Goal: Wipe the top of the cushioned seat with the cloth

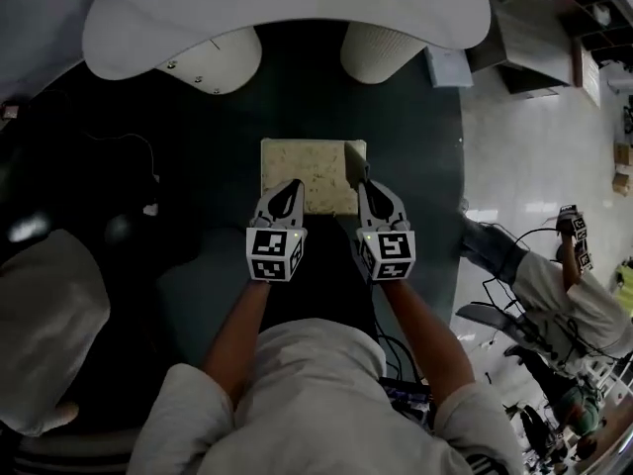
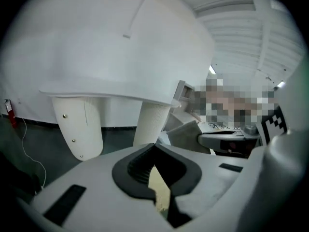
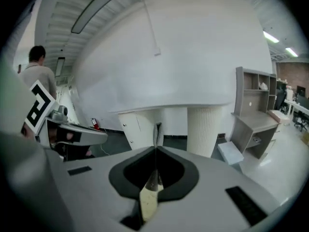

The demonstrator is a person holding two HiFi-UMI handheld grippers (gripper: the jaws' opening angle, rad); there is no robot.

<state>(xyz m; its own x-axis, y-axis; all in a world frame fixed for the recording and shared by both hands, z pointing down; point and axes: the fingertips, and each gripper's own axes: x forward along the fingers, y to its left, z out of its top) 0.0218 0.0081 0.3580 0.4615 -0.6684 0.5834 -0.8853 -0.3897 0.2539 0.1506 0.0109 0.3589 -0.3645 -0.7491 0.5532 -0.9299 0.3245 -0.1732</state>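
Pale yellow cloth is hanging stretched between both tools. The left gripper is pinching its near left corner, jaws closed on the fabric, and the right gripper is clamping the near right corner likewise. Uneven pulling is risking one corner slipping free, or the cloth bunching before reaching what looks like the dark teal seat under the forearms. The white table is hemming in the far side, while pale floor is leaving room rightward.
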